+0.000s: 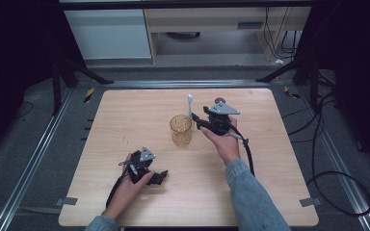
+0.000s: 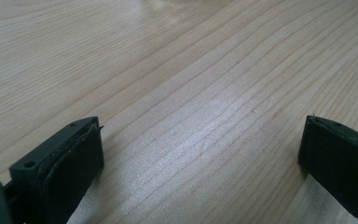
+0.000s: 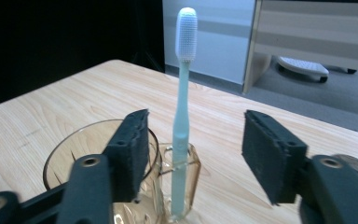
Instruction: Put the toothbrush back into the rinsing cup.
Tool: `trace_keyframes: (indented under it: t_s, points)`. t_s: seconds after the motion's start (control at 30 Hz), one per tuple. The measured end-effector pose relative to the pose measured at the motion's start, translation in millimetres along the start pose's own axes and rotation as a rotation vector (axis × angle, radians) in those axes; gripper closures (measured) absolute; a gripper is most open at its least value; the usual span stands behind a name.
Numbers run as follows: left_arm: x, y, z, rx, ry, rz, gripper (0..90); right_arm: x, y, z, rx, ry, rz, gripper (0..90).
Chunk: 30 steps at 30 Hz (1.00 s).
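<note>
Standing upright in the one amber glass (image 3: 121, 172), we see a single pale green toothbrush (image 3: 182, 135), its handle end down inside and its white bristle head (image 3: 186, 35) rising well above the rim. We take the glass as our landmark; it sits near the middle of the wooden table (image 1: 125, 115), and in the high view the toothbrush (image 1: 190, 107) leans at its far edge.

Just to the right of the glass (image 1: 181, 130) we hold the right gripper (image 1: 197, 120) above the table, pointed toward the brush. From the right gripper view, its two black jaws stand apart with the toothbrush handle between them, and neither pad (image 3: 130, 154) touches the handle; the grip is released.

Nearer to us and to the left of the glass, well apart from it, our left hand rests the left gripper (image 1: 160, 177) low on the table. Its two jaws are spread wide with bare wood (image 2: 191, 93) between them.

We count one glass, one toothbrush and two grippers.
</note>
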<state>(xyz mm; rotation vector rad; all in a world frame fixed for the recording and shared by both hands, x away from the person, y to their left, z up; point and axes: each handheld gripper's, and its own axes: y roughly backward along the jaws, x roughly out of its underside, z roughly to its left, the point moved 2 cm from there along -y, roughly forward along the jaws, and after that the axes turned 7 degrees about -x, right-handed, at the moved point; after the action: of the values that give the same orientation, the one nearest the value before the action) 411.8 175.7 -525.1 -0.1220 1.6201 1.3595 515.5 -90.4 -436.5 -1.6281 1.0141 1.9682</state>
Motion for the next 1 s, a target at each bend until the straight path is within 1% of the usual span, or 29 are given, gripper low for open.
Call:
trace_keyframes:
  t_s: [0.1,0.23,0.3,0.43,0.63,0.7,0.87,1.0]
  points:
    - [0.0,0.0,0.0,0.000,0.000,0.000,0.0,-2.5,4.9,-0.5,0.003,-0.008,0.031,30.5]
    - [0.0,0.0,0.0,0.000,0.000,0.000,0.0,-5.8,12.3,-0.2,0.002,-0.007,0.066,23.8]
    - [0.0,0.0,-0.1,0.000,0.000,0.000,0.0,-6.5,15.5,-0.6,-0.007,-0.028,0.085,21.0]
    - [0.0,0.0,-0.1,0.000,0.000,0.000,0.0,-7.2,21.3,-1.2,-0.018,-0.055,0.143,14.9]
    - [0.0,0.0,-0.1,0.000,0.000,0.000,0.0,-8.5,29.4,-0.5,-0.010,-0.077,0.222,9.4]
    - [0.0,-0.1,-0.1,0.000,0.000,0.000,0.0,-8.3,33.4,-0.8,-0.007,-0.074,0.243,8.3]
    - [0.0,0.0,-0.3,-0.001,0.001,0.000,0.0,-7.9,47.0,-2.5,0.002,-0.051,0.262,8.0]
    - [0.0,0.0,-0.3,-0.001,0.001,0.000,0.0,-8.1,60.4,-5.1,0.008,-0.046,0.271,8.0]
